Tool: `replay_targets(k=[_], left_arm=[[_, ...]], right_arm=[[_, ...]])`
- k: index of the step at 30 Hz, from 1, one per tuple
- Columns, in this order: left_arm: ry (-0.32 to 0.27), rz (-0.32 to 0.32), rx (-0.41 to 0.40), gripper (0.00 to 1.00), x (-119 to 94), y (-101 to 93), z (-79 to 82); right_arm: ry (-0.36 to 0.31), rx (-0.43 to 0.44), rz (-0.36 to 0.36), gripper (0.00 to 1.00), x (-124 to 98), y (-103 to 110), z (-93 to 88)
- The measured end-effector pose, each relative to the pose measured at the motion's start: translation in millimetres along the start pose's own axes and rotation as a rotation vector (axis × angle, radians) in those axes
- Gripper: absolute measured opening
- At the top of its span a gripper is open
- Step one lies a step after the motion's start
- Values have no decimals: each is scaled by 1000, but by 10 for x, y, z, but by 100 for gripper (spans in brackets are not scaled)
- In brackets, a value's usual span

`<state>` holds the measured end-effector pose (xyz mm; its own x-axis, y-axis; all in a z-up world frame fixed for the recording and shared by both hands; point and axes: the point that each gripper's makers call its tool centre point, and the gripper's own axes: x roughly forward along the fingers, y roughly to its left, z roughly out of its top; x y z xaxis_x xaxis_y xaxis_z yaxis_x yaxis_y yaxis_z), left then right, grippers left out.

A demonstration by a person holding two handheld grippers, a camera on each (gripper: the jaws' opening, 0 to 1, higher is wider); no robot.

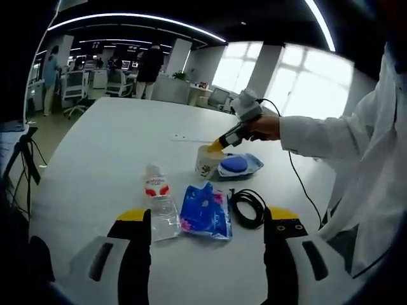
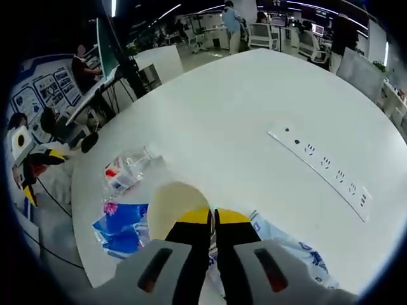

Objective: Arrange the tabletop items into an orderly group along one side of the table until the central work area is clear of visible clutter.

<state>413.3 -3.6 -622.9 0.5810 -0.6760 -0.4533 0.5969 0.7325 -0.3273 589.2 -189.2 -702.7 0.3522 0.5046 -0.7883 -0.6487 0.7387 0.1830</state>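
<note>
Smooth, matt white table (image 1: pixel 108 146). Clear, glossy plastic bottle (image 1: pixel 160 203) with a red and white label. Shiny, crinkled blue plastic packet (image 1: pixel 205 211). Matt, cream paper cup (image 1: pixel 208 161). Coiled black cable (image 1: pixel 249 207) with a rubbery sheen. White plastic power strip (image 2: pixel 321 166), smooth. Soft white cloth sleeve (image 1: pixel 331 136).

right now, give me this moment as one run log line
right gripper: shut at paper cup rim | left gripper: open, hovering near water bottle and blue packet | black cable: coiled beside packet
</note>
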Motion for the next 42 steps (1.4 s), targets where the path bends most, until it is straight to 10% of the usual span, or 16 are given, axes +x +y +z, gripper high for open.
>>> replay_targets(k=[42], left_arm=[[2,18,18,76,47,-73,35]], right_arm=[[-199,47,-64,44,-492,-54,213]])
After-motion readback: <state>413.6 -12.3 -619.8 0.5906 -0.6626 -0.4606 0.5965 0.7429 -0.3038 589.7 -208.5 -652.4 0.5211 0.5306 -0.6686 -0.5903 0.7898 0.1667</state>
